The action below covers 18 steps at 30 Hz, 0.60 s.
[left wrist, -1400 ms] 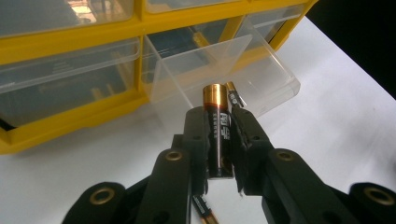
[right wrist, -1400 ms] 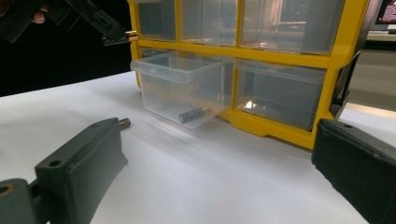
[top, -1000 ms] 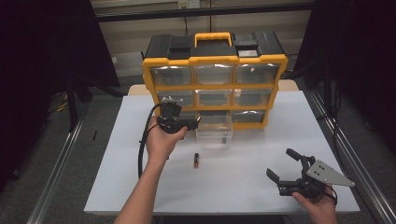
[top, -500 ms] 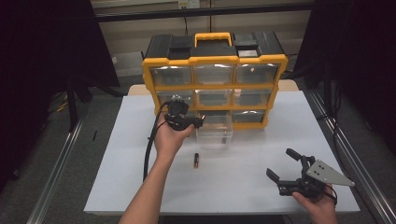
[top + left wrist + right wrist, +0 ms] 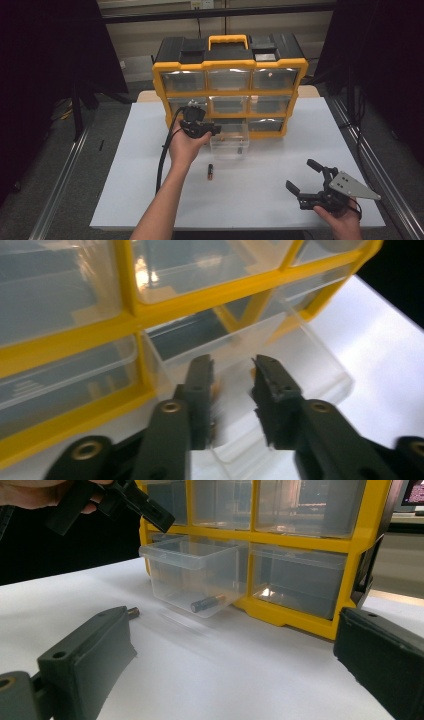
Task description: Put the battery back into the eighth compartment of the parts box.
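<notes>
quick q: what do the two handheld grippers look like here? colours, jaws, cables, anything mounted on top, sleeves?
Both are black two-jaw units. The left gripper trails a thick black cable down past the bare forearm; no sleeve shows. Its jaws have flat black pads and brass-coloured pivot screws. The right gripper carries a grey three-cornered plate with small dots, and has broad, blocky dark pads.

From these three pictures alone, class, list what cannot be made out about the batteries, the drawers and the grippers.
- Battery on the table: its label is too small in the high view; in the right gripper view a jaw covers all but its tip.
- Battery in the open drawer: blurred behind the clear wall, brand unreadable.
- Closed drawers: glare hides any contents.
- Left gripper: blurred; what lies under its jaws is unclear.
</notes>
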Motion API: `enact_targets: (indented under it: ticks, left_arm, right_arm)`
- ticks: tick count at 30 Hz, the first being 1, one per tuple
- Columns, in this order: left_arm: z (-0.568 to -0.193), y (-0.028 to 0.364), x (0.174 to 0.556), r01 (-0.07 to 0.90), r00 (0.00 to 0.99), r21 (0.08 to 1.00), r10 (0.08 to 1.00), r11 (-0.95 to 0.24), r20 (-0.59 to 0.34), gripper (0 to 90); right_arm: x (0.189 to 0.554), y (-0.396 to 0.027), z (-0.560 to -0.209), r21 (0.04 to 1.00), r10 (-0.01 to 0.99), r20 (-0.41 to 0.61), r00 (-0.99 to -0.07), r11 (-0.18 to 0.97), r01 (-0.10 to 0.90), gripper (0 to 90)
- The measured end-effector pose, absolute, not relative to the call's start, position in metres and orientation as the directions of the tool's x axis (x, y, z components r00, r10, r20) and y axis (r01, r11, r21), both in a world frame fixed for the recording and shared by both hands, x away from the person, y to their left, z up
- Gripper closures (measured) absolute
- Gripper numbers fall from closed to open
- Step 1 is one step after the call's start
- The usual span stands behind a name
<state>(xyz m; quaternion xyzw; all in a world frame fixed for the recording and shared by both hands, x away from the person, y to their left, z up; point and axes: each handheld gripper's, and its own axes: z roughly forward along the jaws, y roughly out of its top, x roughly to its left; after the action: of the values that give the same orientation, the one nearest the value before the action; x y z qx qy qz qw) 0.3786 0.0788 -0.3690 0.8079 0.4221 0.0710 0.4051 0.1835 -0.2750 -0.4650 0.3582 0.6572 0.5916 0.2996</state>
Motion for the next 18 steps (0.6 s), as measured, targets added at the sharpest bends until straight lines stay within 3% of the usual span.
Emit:
enact_targets:
  ticks: [9,10,18]
  left_arm:
    - [-0.363,0.092,0.366,0.573,0.666,0.738,0.728,-0.356,-0.166,47.2]
    - [-0.364,0.089,0.363,0.586,0.644,0.752,0.737,-0.301,-0.206,44.4]
    - [-0.369,0.098,0.351,0.562,0.668,0.769,0.716,-0.305,-0.204,31.5]
  right_arm:
    - [0.184,-0.274,-0.465,0.992,0.825,0.029,-0.565,0.045,0.116,1.6]
    - [0.184,-0.274,-0.465,0.992,0.822,0.028,-0.569,0.047,0.115,1.6]
    - [0.183,-0.274,-0.465,0.992,0.832,0.034,-0.554,0.038,0.117,1.6]
